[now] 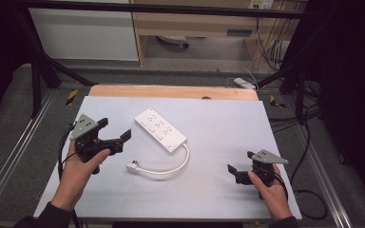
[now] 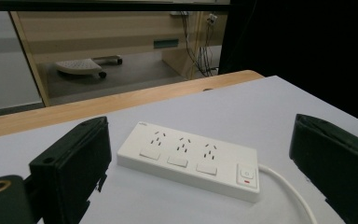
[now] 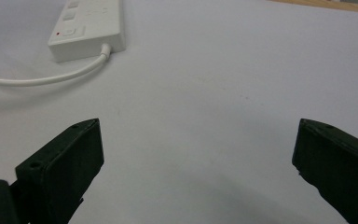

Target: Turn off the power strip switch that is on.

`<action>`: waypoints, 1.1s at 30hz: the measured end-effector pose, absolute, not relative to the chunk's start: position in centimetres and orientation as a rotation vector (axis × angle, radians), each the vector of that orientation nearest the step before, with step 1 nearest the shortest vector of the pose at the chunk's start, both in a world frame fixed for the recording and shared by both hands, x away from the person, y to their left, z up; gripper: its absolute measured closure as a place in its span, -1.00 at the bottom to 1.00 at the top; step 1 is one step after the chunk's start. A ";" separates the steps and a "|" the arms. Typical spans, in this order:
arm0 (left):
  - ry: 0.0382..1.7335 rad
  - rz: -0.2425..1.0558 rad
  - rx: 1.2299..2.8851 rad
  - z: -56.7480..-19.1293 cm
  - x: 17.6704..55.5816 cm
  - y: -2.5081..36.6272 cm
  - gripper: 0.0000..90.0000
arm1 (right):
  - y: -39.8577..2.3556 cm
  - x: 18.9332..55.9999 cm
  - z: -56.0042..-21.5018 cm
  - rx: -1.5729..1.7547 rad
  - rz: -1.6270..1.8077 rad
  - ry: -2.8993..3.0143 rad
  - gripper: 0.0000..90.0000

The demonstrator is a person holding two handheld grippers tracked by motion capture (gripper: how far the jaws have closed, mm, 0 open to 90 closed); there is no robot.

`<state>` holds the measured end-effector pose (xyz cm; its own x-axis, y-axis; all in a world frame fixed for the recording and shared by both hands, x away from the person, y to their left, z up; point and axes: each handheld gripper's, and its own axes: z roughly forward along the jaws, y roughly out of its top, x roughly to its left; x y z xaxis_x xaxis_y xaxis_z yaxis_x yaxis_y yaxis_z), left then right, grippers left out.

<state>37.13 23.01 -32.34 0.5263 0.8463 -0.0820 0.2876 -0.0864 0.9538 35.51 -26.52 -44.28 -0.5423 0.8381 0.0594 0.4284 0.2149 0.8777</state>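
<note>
On the pale grey sheet (image 1: 218, 180) that covers the table, the white power strip (image 1: 160, 129) lies slantwise near the middle, and everything else is placed from it. Left of the strip, the left gripper (image 1: 116, 129) is held up off the sheet in the person's left hand (image 1: 78, 173), its jaws spread wide with nothing between them, pointing toward the strip and close to its near-left side without touching it. From the strip's near end a white cord (image 1: 171, 167) curls round toward the person and ends in a plug (image 1: 133, 166) lying on the sheet just below the strip. Well to the right of the strip, the right gripper (image 1: 240, 167) sits low in the right hand (image 1: 271, 190), jaws likewise apart and empty, aimed leftward; bare sheet lies between it and the cord, so nothing blocks either approach. Behind the strip a band of bare wood (image 1: 171, 91) edges the table. In the left gripper view the strip (image 2: 189, 158) shows what the high view blurs: three sockets, each with a switch, plus a master switch (image 2: 246, 175) with a red mark by the cord's exit. In the right gripper view the strip's cord end (image 3: 86, 32) appears at upper left, far beyond the parted jaws.
</note>
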 end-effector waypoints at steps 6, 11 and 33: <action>0.971 0.621 1.653 -31.9 38.4 22.3 -0.89 | -26.3 35.6 -44.3 1.172 1.281 2.072 -0.95; 0.963 0.616 1.647 -31.4 39.5 21.7 -0.89 | -26.4 35.4 -44.2 1.173 1.288 2.069 -0.95; 0.961 0.634 1.625 -31.1 44.2 19.7 -0.86 | -26.2 35.3 -44.2 1.150 1.296 2.086 -0.95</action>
